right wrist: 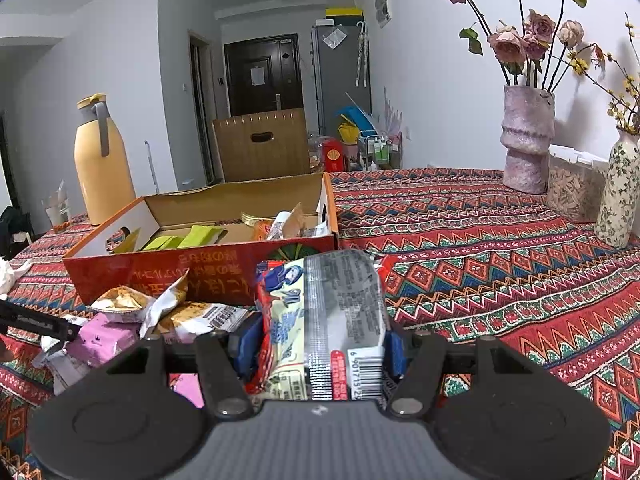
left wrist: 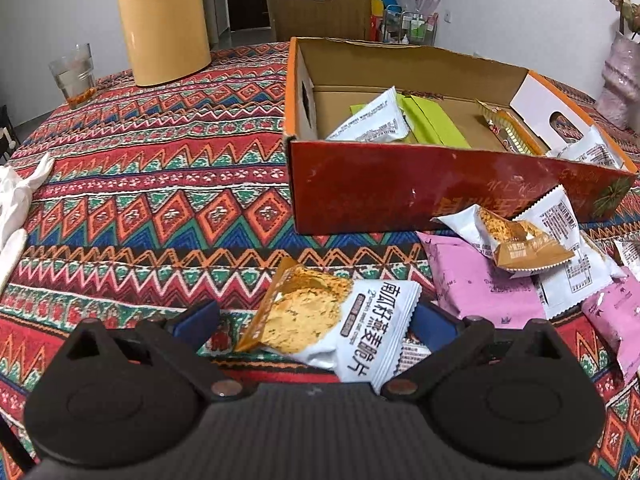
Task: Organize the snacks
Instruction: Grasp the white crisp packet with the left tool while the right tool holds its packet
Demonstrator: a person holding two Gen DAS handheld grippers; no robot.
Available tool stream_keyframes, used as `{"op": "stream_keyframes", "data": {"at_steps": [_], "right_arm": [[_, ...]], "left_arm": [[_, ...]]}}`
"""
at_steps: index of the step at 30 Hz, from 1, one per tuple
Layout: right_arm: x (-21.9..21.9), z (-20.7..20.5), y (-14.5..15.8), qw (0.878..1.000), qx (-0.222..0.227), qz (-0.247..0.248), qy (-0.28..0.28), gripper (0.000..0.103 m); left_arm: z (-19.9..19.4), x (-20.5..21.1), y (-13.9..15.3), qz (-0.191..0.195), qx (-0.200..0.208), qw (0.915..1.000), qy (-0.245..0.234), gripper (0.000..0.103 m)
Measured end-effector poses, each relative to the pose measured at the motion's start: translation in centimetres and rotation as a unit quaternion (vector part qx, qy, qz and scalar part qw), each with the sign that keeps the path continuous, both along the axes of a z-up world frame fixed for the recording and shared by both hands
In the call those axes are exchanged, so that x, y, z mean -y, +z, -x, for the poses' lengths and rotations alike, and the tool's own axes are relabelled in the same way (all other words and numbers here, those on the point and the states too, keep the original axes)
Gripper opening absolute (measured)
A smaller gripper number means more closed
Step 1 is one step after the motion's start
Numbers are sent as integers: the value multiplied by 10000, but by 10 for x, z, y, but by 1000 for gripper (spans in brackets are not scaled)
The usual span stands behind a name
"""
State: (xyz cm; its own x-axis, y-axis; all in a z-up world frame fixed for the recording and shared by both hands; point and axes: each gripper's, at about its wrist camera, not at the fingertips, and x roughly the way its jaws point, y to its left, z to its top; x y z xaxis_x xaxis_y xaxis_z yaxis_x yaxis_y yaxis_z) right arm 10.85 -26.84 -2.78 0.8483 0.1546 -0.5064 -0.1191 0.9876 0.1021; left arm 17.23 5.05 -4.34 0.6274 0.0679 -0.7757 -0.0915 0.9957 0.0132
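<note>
An open red-orange cardboard box (left wrist: 432, 184) stands on the patterned tablecloth and holds several snack packets; it also shows in the right wrist view (right wrist: 168, 268). My left gripper (left wrist: 316, 320) is open, its blue pads either side of a white oat-crisp packet (left wrist: 332, 320) lying on the cloth. A pile of pink and white packets (left wrist: 516, 264) lies right of it, in front of the box. My right gripper (right wrist: 320, 344) is shut on a red, white and silver snack packet (right wrist: 328, 316), held upright in front of the box's near right corner.
A yellow thermos jug (left wrist: 162, 20) and a glass (left wrist: 74, 76) stand at the far left. Flower vases (right wrist: 528, 140) and a clear container (right wrist: 572, 188) stand at the far right. A white cloth (left wrist: 20, 200) lies at the left edge. A brown chair (left wrist: 320, 4) is behind the table.
</note>
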Motion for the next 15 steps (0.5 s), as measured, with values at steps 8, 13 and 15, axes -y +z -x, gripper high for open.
{"op": "stream_keyframes", "data": {"at_steps": [8,13,15], "right_arm": [[-1,0,-2,10000,-35,22,-7,60],[-3,-1,-1,10000,-50,55,17,60],[-3,-1,-1,9999,-64,70,32,60]], "left_arm": [[3,3,-3,-15,235,9997,1,100],[10,8,0,-50,379,9992,-138,74],[13,8,2,-43,401,9991,-165,66]]}}
